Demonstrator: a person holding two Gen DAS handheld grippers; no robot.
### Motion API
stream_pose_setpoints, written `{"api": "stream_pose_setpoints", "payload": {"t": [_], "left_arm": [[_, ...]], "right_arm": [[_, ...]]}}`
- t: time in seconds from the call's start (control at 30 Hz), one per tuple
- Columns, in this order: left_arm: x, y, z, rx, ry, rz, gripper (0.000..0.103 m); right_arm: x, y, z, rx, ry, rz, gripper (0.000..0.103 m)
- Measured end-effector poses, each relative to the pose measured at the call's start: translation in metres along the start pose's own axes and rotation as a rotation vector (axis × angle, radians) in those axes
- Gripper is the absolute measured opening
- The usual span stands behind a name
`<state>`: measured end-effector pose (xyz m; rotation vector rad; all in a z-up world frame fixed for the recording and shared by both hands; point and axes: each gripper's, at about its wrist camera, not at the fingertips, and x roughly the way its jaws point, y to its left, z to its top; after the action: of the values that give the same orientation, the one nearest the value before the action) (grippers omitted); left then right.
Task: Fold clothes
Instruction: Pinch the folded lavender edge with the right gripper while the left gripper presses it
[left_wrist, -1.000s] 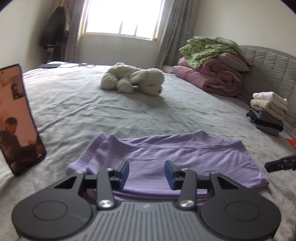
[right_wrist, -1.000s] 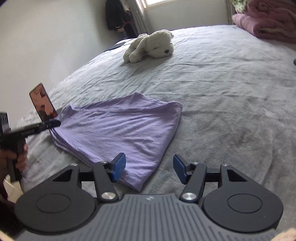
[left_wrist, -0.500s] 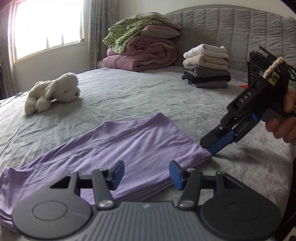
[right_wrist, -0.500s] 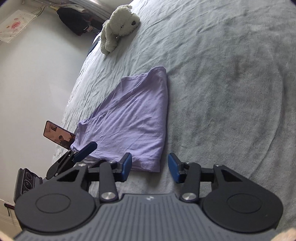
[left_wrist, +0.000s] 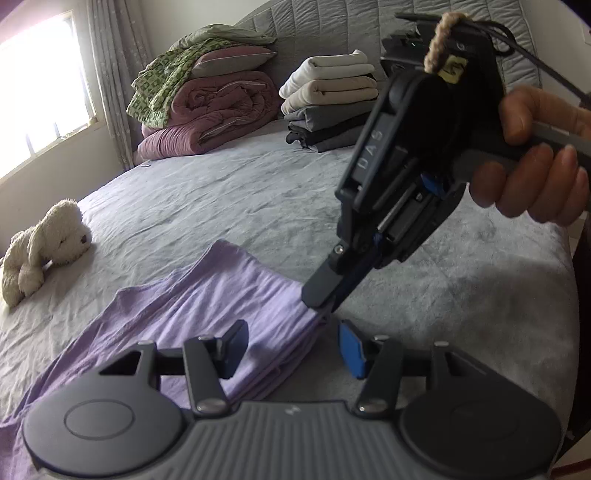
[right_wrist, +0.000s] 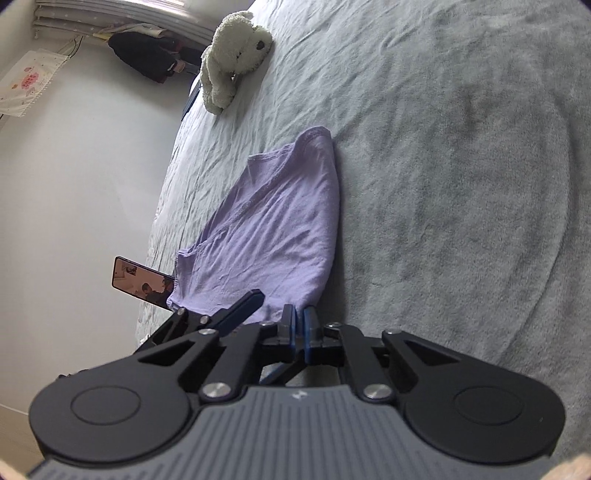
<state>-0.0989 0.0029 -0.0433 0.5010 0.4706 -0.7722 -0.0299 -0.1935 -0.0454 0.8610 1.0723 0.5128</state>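
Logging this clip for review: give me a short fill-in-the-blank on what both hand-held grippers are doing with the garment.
1. The right hand-held gripper is shut on a corner of the ___ garment.
2. The left hand-held gripper has its jaws ___.
3. The garment lies on a grey ___.
4. A white plush ___ lies beyond it.

Missing: purple; open; bed; dog

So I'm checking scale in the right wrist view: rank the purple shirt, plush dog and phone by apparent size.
1. Purple shirt
2. Plush dog, though it lies farther away
3. Phone
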Motion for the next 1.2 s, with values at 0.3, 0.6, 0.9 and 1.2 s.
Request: {"api": "stream_pose_setpoints", "payload": {"t": [0.3, 0.6, 0.9, 1.2], "left_arm": [[0.022, -0.023, 0.010, 0.059, 0.052, 0.125, 0.027], [0.025, -0.033, 0.014, 0.029, 0.082, 0.194, 0.026], [0.019, -0.038, 0.014, -0.119, 0.089, 0.237, 0.007], [0.012, -0.032, 0.020, -0.332, 0.022, 0.253, 0.003]], "right_arm": [[-0.014, 0.008, 0.011, -0.034, -0.047, 0.013, 0.015], [0.007, -0.007, 0.031, -0.040, -0.119, -0.103, 0.044], [0.047, 0.001, 0.051, -0.115, -0.230, -0.094, 0.041], [0.042, -0.016, 0.060, 0.007, -0.301, -0.079, 0.008]]}}
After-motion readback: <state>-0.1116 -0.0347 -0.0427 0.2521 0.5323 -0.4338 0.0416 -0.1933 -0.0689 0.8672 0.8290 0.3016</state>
